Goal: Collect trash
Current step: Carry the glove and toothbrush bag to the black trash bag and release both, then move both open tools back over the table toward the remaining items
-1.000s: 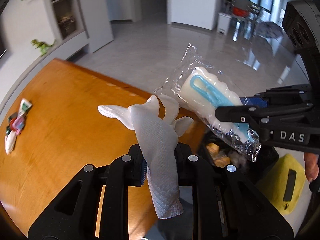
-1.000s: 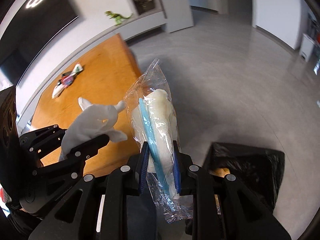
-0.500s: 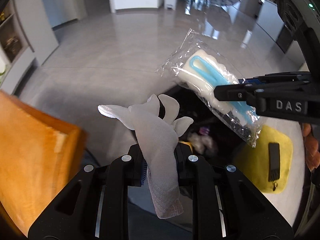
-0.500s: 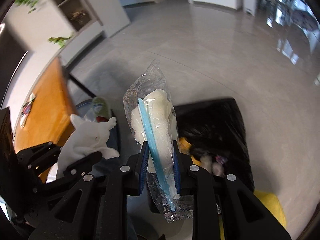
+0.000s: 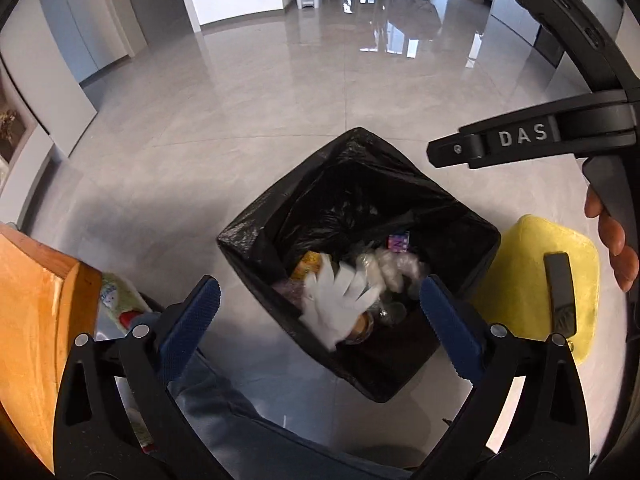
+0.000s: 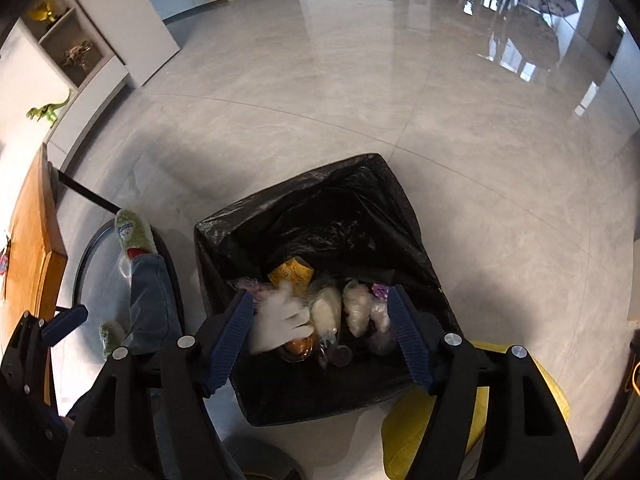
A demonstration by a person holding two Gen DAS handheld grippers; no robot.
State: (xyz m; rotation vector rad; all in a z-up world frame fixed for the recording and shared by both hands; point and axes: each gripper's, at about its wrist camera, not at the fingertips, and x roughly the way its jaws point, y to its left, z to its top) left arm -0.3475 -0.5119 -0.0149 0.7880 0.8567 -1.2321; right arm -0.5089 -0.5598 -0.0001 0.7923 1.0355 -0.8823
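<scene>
A bin lined with a black bag (image 5: 248,236) (image 6: 224,224) stands on the grey floor, directly below both grippers. A white glove (image 5: 340,300) (image 6: 280,316) lies on top of the trash inside. A clear plastic packet with white contents (image 6: 326,312) lies beside the glove among other wrappers. My left gripper (image 5: 318,314) is open and empty above the bin's near side. My right gripper (image 6: 322,330) is open and empty above the bin; its finger also shows in the left wrist view (image 5: 492,148).
The orange wooden table (image 5: 32,300) (image 6: 28,220) is at the left. A yellow stool (image 5: 520,276) (image 6: 416,432) with a black item on it stands right of the bin. The person's leg and green slipper (image 6: 132,232) are left of the bin.
Both grippers swung from the table over the bin and opened. The white glove and the plastic packet dropped into the bin.
</scene>
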